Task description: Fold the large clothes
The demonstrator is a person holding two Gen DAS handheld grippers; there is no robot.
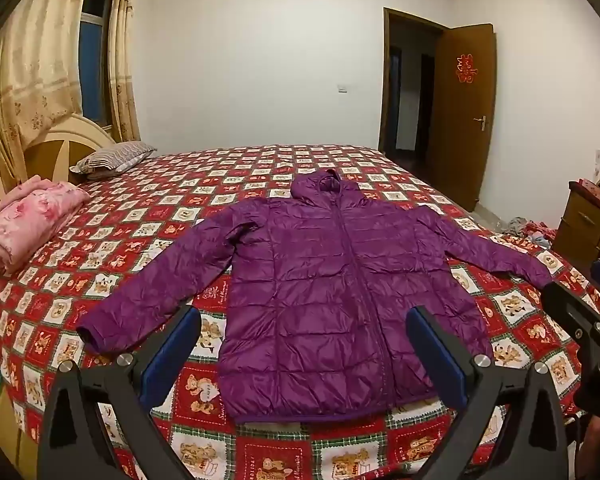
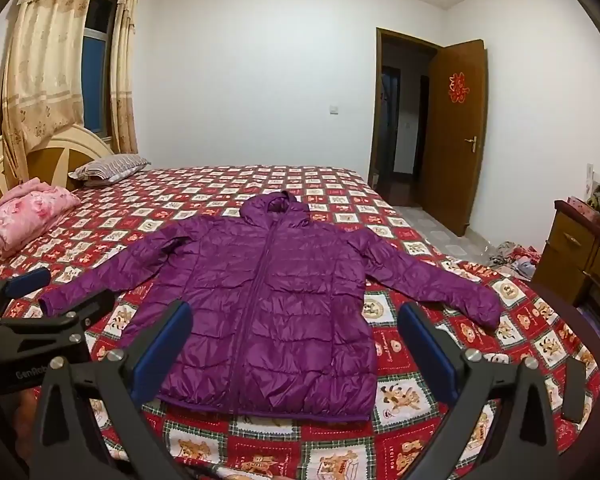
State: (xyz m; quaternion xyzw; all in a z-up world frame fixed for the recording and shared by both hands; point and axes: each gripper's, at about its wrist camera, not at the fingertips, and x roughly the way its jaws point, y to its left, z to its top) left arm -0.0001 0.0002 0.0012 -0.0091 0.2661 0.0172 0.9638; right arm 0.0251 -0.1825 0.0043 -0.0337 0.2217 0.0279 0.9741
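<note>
On the bed (image 1: 148, 216), spread with a red patchwork cover, we find the purple hooded jacket (image 1: 332, 280) lying flat and face up, zip closed, hood toward the far wall, hem toward us, both sleeves angled outward. We note a folded pink blanket (image 1: 28, 224) and a striped pillow (image 1: 112, 158) near the headboard, well apart from the garment. We hold the left gripper (image 1: 304, 356) above the hem with its 2 blue-padded jaws standing wide apart and nothing between them; the right gripper (image 2: 296, 354) hovers likewise, jaws spread and empty, and appears at the edge of the left wrist view. Neither touches the fabric. We judge that no fold has been made, so the task stands at its start. The step in hand, in our assessment, is the first grasp, most likely at the left sleeve cuff (image 1: 90, 334) and the right sleeve cuff (image 2: 488, 310). To do it well, we recommend bringing each gripper low to its cuff, pinching the padded fabric fully between the pads, and carrying each sleeve across the chest without dragging the body out of line. The slick quilted shell may slip, so a deep bite is advisable.
</note>
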